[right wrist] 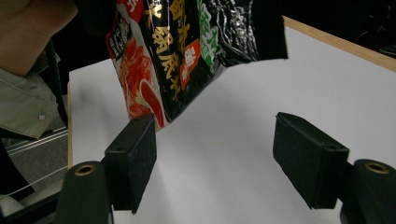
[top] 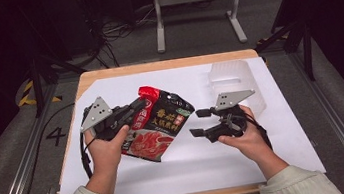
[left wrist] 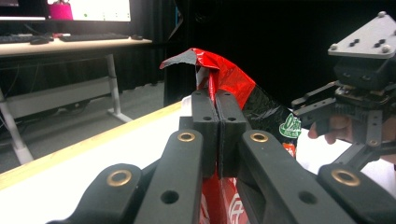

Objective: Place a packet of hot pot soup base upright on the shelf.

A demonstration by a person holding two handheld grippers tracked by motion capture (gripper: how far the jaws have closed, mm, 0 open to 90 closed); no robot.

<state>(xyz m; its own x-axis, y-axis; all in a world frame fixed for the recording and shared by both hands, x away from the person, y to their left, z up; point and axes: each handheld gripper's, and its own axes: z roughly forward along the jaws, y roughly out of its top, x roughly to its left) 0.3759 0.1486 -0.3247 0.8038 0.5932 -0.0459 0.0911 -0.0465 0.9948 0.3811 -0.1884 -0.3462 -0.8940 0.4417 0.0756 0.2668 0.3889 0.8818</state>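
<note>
A black and red food pouch (top: 157,124) with printed lettering is lifted off the white sheet, tilted, its torn red top up. My left gripper (top: 134,113) is shut on the pouch's left edge; in the left gripper view the jaws press together on the red film (left wrist: 223,77). My right gripper (top: 199,122) is open to the right of the pouch, not touching it. In the right gripper view the pouch (right wrist: 187,46) hangs above and beyond the spread fingers (right wrist: 133,156).
A white sheet (top: 193,159) covers the wooden table (top: 165,64). A clear plastic container (top: 232,76) stands at the back right, behind my right gripper. A metal frame stands on the floor beyond the table.
</note>
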